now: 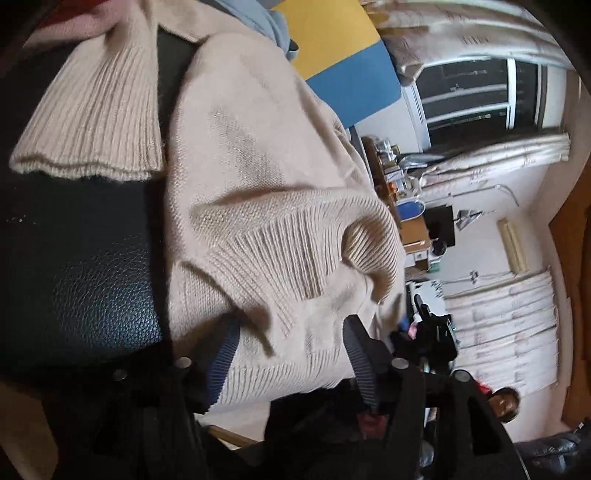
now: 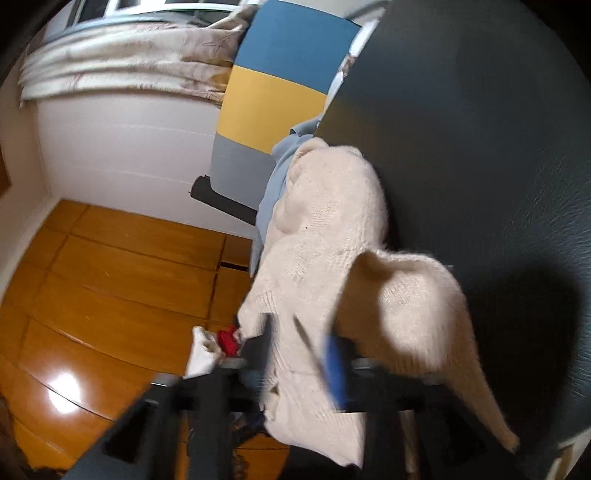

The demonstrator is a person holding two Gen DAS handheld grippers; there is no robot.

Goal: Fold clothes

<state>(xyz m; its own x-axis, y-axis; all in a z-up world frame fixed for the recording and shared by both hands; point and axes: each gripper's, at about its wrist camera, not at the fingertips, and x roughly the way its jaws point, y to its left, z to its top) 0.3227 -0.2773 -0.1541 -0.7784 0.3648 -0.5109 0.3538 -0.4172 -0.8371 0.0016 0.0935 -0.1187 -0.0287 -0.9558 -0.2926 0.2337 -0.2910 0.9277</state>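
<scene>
A beige knit sweater [image 1: 258, 177] lies spread over a black leather surface [image 1: 92, 280], one ribbed cuff [image 1: 88, 122] at the upper left. In the left wrist view my left gripper [image 1: 291, 354] stands wide open at the bottom, with the sweater's ribbed hem lying loose between its fingers [image 1: 225, 354]. In the right wrist view, which is blurred, the sweater [image 2: 325, 229] hangs off the edge of the leather surface [image 2: 480, 147]. My right gripper [image 2: 301, 354] is partly open there, with a fold of the knit between its blue-padded fingers [image 2: 334, 369].
A light blue garment [image 2: 277, 177] lies under the sweater's far end, and a pink one [image 1: 85, 22] sits at the top left. A blue, yellow and grey panel [image 2: 273, 103] leans on the wall. Wooden floor [image 2: 110, 277] lies below the edge. Window and curtains [image 1: 480, 96] are beyond.
</scene>
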